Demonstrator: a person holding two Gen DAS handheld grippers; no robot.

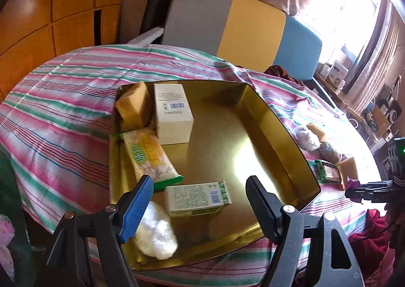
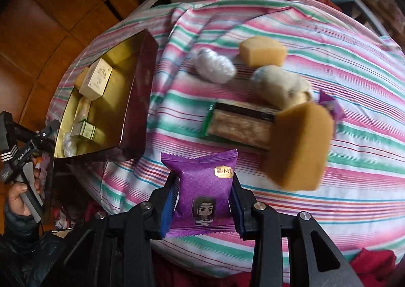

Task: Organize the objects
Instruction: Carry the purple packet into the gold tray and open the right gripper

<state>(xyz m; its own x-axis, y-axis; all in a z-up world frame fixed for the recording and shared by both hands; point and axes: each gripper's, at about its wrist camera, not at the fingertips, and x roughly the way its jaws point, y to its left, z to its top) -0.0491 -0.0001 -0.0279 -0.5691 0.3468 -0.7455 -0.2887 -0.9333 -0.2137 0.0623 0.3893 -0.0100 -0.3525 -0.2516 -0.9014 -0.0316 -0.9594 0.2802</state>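
A gold tin tray [image 1: 291, 150] lies on the striped cloth and holds a cream box [image 1: 173, 115], a yellow sponge [image 1: 133, 104], a snack bag [image 1: 149, 158], a green box [image 1: 197, 198] and a white wrapped ball [image 1: 157, 233]. My left gripper [image 1: 200, 208] is open and empty above the tray's near end. My right gripper [image 2: 203, 201] is shut on a purple snack packet [image 2: 205, 185] just above the cloth. The tray [image 2: 134, 99] lies to its left.
On the cloth right of the tray lie a brown sponge [image 2: 298, 147], a dark bar packet [image 2: 240, 125], a pale sponge [image 2: 262, 51], a white wrapped ball [image 2: 215, 65] and a beige bundle [image 2: 281, 87]. A multicoloured chair [image 1: 240, 31] stands behind the table.
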